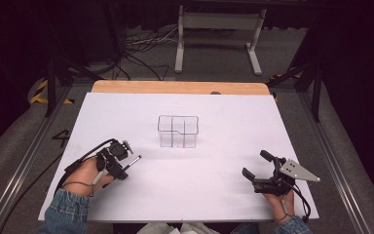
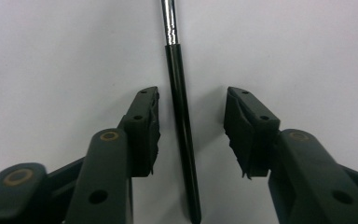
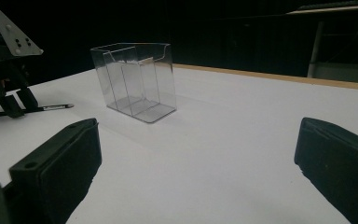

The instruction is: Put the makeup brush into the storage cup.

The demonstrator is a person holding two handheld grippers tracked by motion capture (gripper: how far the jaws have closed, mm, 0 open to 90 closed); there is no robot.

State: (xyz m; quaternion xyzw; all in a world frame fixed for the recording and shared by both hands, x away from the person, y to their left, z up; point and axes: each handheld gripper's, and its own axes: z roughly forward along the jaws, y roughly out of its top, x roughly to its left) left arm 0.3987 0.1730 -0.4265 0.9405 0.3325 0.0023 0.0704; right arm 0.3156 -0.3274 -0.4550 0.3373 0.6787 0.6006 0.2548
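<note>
A slim black pen [image 2: 181, 121] with a shiny metal end lay flat on the white worktop [image 1: 224, 195], between the spread fingers of the left gripper [image 2: 191, 123], untouched by either pad. A clear plastic divided box [image 1: 177, 131] stood well beyond it. The right gripper [image 1: 256, 165] rested apart, fingers wide, dark floor around.

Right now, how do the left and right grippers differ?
The left gripper straddles a black pen lying on the table, pads not touching it; the right gripper has nothing between its jaws. The left's jaws stand narrower, the right's wide. Both are open, low over the white table.
</note>
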